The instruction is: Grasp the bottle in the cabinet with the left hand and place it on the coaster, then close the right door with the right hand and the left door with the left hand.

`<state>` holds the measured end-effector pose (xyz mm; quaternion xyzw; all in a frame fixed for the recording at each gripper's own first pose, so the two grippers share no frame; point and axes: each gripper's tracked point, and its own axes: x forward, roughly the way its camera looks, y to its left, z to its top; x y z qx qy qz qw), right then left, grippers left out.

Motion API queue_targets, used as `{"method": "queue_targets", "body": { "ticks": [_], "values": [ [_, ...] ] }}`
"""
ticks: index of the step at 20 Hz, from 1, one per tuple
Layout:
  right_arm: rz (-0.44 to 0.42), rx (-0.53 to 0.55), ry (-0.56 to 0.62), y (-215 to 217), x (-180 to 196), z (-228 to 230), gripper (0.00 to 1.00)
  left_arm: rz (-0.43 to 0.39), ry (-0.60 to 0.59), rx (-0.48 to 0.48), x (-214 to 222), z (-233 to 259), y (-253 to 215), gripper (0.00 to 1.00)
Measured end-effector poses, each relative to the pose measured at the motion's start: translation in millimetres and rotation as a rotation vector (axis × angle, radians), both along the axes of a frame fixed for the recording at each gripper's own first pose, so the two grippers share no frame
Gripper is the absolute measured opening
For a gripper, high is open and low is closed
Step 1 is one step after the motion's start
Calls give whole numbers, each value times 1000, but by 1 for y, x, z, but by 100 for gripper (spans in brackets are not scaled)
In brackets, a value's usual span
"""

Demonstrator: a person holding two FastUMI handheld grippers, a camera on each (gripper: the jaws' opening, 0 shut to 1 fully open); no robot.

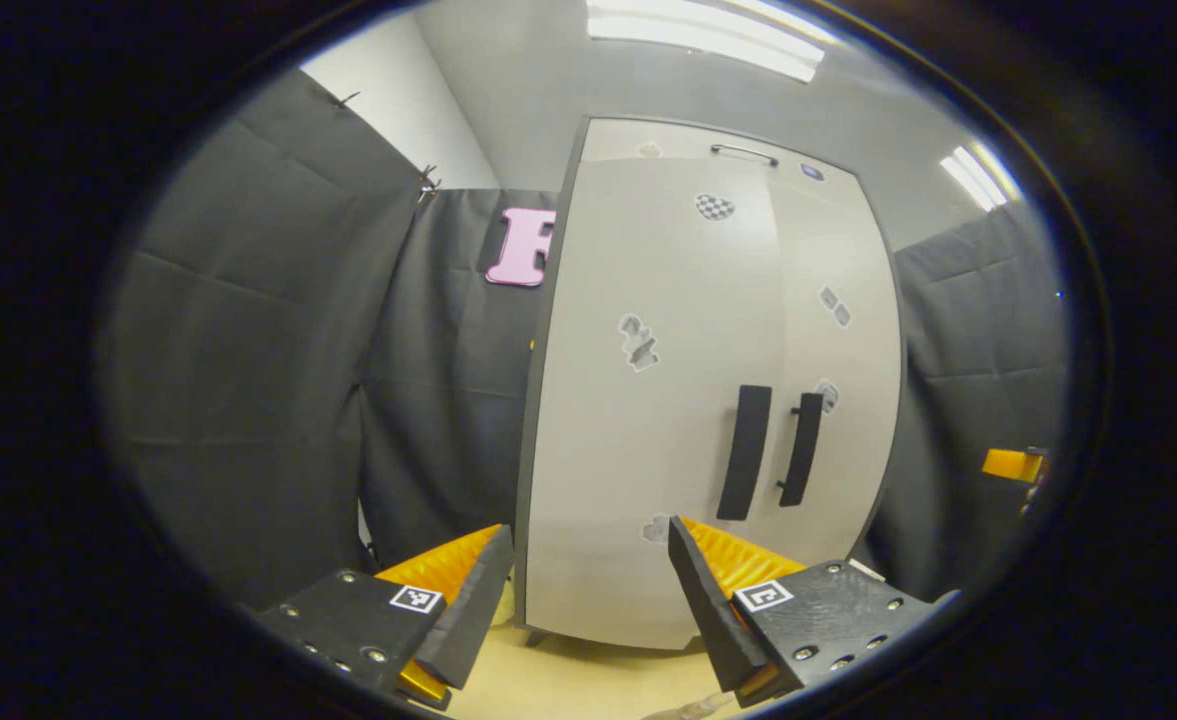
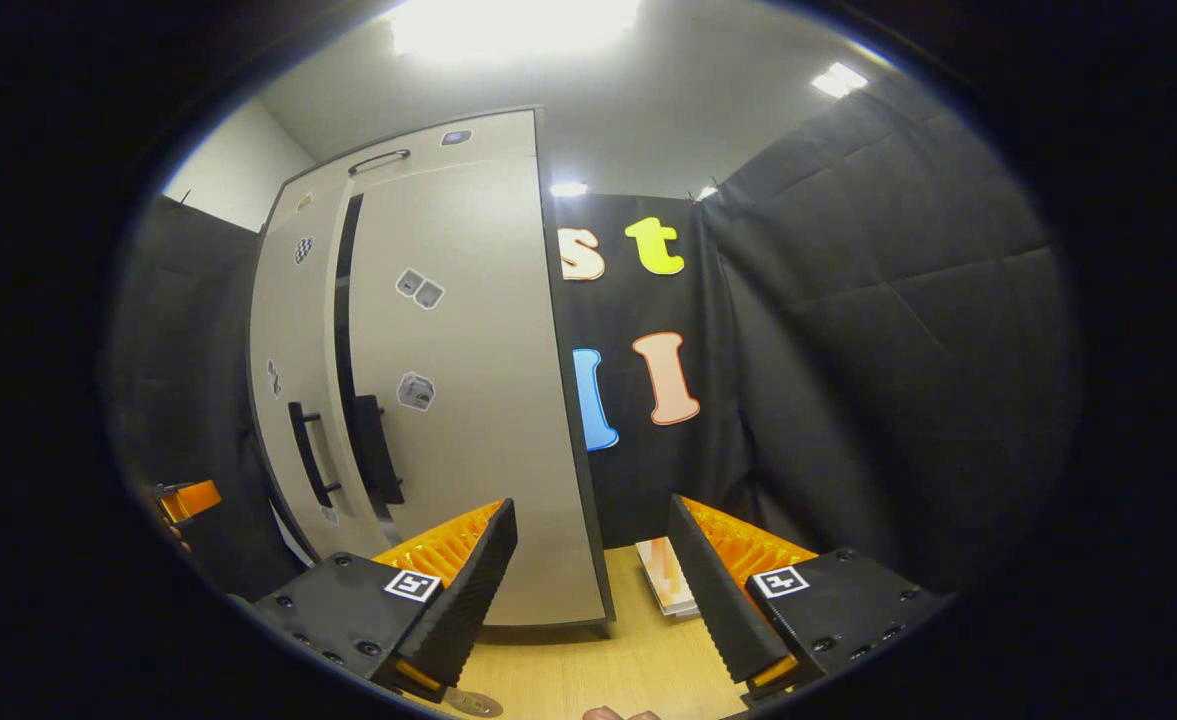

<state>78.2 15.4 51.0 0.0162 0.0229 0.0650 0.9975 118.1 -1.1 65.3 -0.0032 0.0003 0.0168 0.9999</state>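
A: Behind the cabinet (image 1: 708,380) doors is where the bottle would be; I cannot tell, since no bottle is visible. Left door (image 1: 648,400) and right door (image 1: 833,370) both lie flat against the cabinet front in the left gripper view.

B: Right gripper view disagrees a little: a dark vertical gap runs between the two doors, beside the black handles (image 2: 308,450) (whether a door stands ajar I cannot tell).

A: Left gripper (image 1: 588,590): fingers spread wide, nothing between them, low in front of the cabinet's left door.

B: Right gripper (image 2: 593,590): same, fingers wide apart and empty, facing the cabinet's right edge. A flat pale item (image 2: 668,578) lies on the wooden table (image 2: 608,665) just right of the cabinet base. Coaster? Cannot tell.

A: Orange part of the other gripper (image 1: 1014,465) shows to the right of the cabinet.
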Motion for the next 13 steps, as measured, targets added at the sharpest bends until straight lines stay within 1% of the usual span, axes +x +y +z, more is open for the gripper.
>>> {"method": "queue_targets", "body": {
  "ticks": [5,9,13],
  "values": [
    [-18,-27,-18,14,-8,-2,97,-76,-16,65,-3,1,-14,91],
    [-27,-39,-20,20,-15,-7,97,-117,-11,41,-2,-4,-22,91],
    [-26,-44,-12,27,-17,-11,97,-115,-19,31,-5,-1,-14,91]
  ]
}}
